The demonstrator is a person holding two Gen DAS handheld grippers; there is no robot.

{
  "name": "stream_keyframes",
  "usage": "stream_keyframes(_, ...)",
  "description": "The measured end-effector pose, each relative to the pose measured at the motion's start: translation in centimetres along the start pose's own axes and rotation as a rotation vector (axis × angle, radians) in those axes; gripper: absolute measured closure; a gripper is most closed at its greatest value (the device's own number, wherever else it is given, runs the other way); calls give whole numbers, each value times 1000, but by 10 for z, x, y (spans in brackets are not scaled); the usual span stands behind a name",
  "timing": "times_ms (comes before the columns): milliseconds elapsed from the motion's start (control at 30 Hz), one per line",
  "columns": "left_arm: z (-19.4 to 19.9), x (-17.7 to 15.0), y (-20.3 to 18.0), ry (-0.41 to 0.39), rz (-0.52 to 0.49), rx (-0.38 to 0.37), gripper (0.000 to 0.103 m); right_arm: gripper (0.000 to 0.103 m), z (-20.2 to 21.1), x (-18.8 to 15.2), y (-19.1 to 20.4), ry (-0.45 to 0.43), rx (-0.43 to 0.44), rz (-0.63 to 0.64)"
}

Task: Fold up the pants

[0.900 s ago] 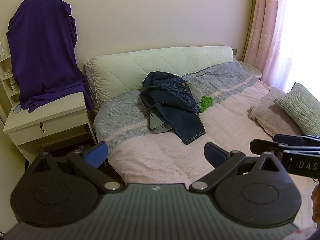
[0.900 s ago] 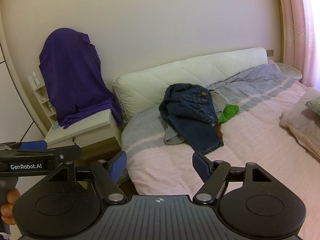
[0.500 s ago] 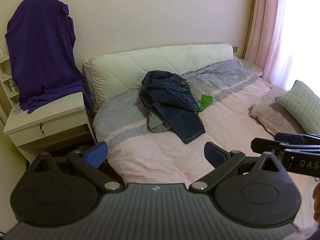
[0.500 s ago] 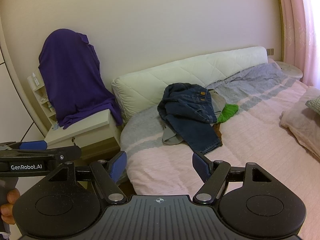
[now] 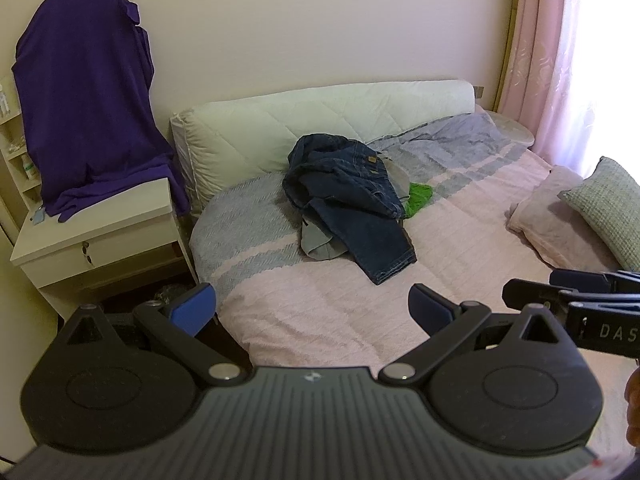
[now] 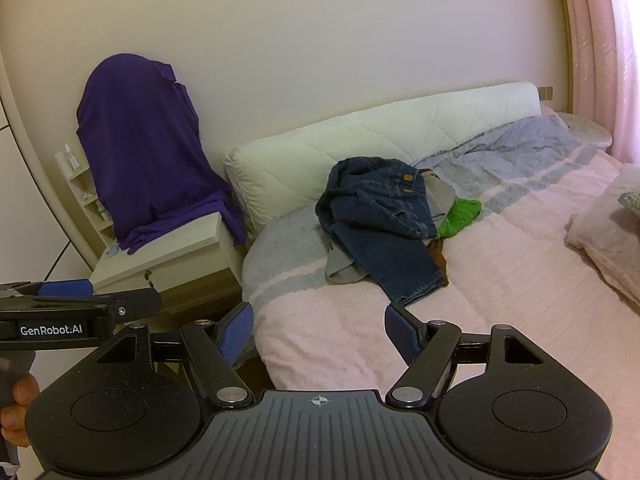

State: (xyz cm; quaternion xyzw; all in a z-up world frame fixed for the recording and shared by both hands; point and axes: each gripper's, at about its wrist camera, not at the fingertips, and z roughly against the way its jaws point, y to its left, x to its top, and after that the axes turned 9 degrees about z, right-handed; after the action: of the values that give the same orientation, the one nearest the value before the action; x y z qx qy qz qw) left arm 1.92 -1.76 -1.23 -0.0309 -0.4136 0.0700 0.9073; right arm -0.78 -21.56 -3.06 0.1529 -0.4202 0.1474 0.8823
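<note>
While both claws gape, crumpled jeans (image 5: 352, 196) lie well beyond.

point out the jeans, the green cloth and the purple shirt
jeans (image 5: 360, 236), left wrist view, on the leg that stretches toward the camera
green cloth (image 6: 460, 216), right wrist view, on its bunched middle
purple shirt (image 5: 88, 92), left wrist view, on the draped front

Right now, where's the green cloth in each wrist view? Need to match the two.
Left wrist: green cloth just right of centre, poking out from the right edge of the jeans on the bed.
Right wrist: green cloth right of centre, again at the jeans' right edge.
Shared landmark: the purple cloth draped at the left, above the nightstand.
</note>
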Motion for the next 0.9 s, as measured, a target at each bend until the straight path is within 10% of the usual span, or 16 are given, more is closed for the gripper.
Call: stream_keyframes(900, -7, 1, -11, 23, 0, 33, 2, 33, -9, -2, -25, 13, 40, -19)
